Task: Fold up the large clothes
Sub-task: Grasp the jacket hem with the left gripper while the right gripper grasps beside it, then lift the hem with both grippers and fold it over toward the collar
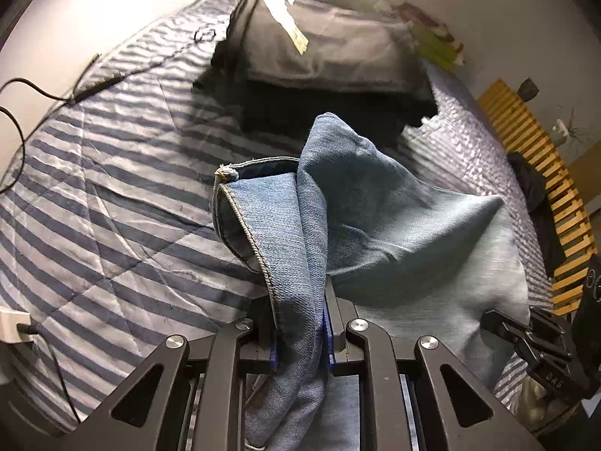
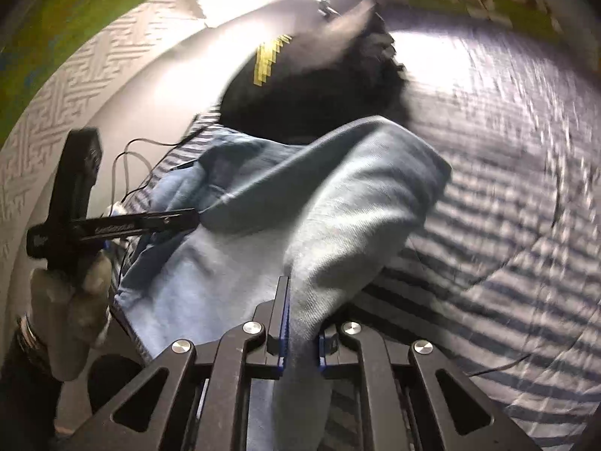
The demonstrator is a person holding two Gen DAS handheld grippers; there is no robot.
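Left wrist camera sitting just behind its own fingers, looking steeply down and close onto the jeans and striped bedspread, right wrist camera angling likewise from the opposite side, both sharing jeans, bedspread, dark folded pile.

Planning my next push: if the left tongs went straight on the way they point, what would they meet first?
The jeans they already grip, bunched ahead of the left tongs. Beyond that likely the dark folded clothes; depth is unclear.

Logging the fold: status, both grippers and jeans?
Left gripper and right gripper shut on blue denim jeans. Jeans lifted off striped quilt. Black folded clothes beyond.
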